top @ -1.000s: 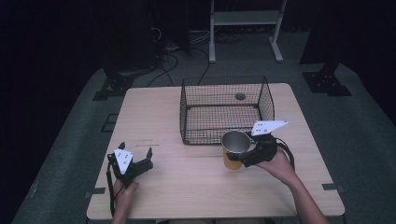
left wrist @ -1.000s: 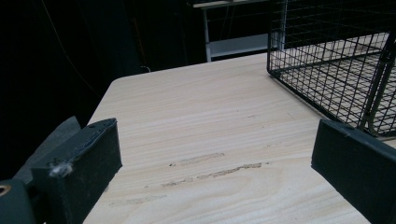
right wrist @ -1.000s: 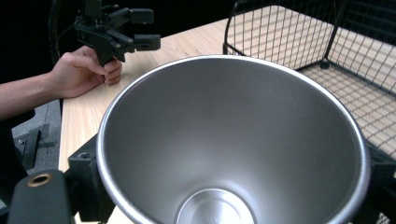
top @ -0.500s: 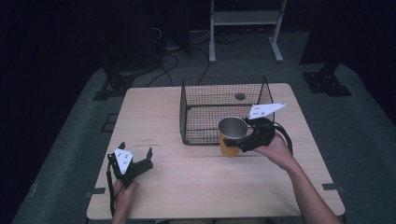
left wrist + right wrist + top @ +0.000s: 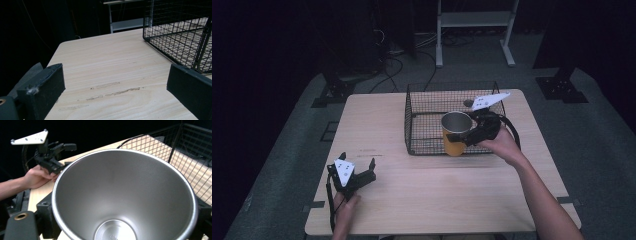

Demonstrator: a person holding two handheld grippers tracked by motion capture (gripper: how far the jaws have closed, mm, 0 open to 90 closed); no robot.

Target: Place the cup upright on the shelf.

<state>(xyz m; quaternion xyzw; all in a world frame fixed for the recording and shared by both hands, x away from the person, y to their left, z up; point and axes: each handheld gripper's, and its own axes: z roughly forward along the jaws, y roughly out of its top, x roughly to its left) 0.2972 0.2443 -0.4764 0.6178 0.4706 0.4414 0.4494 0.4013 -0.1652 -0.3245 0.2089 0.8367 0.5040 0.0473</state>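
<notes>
Cup (image 5: pixel 455 134), upright, sits clamped in my right gripper (image 5: pixel 476 133) above the basket's (image 5: pixel 412 120) near wall, basket floor directly ahead; my left gripper (image 5: pixel 357 175) rests wide open, empty.

In the right gripper view the cup (image 5: pixel 122 197) runs off the bottom edge, so its outer wall and base are out of sight, and it covers most of the right gripper (image 5: pixel 120 220) jaws; only dark blocks show at either side. In the high view the cup's lower part stands behind the front mesh of the wire basket (image 5: pixel 427 145), so whether it touches the basket floor cannot be told. A small dark thing (image 5: pixel 468 103) at the back of the basket is too small to name. In the left gripper view both jaws of the left gripper (image 5: pixel 115 90) are cut off by the bottom edge, and the basket by the right and top edges.
</notes>
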